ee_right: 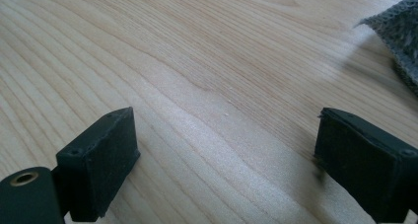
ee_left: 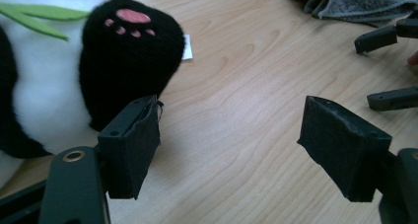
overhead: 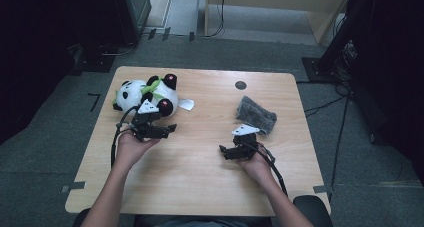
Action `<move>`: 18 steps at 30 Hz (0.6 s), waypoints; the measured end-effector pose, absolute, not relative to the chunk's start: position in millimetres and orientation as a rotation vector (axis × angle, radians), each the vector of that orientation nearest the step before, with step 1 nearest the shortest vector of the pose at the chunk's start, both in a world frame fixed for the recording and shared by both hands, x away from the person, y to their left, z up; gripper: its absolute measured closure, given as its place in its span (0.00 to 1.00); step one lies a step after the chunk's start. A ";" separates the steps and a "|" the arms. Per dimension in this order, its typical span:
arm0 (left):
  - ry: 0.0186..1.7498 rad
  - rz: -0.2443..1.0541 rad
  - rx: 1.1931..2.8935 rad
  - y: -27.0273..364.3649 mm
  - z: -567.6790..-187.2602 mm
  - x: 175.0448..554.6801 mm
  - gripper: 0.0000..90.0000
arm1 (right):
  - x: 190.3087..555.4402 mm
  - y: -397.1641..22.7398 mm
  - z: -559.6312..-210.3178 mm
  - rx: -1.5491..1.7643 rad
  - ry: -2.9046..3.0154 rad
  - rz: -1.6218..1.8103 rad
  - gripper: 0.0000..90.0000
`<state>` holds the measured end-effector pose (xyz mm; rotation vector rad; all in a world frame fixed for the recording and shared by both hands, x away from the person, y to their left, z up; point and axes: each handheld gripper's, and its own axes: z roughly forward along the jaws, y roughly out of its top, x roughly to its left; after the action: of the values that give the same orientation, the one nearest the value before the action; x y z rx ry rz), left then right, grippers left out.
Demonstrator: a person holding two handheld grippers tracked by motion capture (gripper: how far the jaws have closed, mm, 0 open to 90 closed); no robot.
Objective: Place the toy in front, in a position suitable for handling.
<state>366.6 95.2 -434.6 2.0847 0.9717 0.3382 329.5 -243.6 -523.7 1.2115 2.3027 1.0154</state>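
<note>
**Two open claws over a pale wooden worktop, plush panda at the far left**

The worktop is a rounded-corner slab of light wood with long, wavy grain lines, smooth and matte. A small dark round disc sits near its far edge, right of centre.

A plush panda lies by the far left corner, soft and rounded, white pile on the body and black pile on the limbs. One black paw turned upward shows pink pads, and a green fabric leaf crosses its white chest. A small white tag lies flat on the wood just beside the toy, on its right.

Toward the right edge rests a grey cloth, crumpled and folded, with a coarse, nubbly knitted weave.

The left claw is held just in front of the panda, its jaws spread wide apart with bare wood between them; each jaw ends in a blocky black pad with a rough, slightly frayed face. One pad is close by the black paw, though contact cannot be told.

The right claw hovers over bare wood just on the near side of the grey cloth, jaws likewise wide apart and holding nothing, its square pads matte black. A grey three-cornered plate tops each claw.
</note>
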 end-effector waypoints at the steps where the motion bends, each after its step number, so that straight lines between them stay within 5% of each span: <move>1: 0.975 0.334 2.082 95.9 -433.6 367.5 0.25 | 329.5 -243.6 -523.6 1.212 2.303 1.015 0.10; 18: 1.015 0.360 2.040 120.6 -411.3 387.9 0.28 | 329.6 -243.8 -523.8 1.207 2.304 1.015 0.10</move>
<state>387.9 120.6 -411.3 2.0405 1.0154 0.3598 329.6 -243.8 -523.8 1.2073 2.3036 1.0146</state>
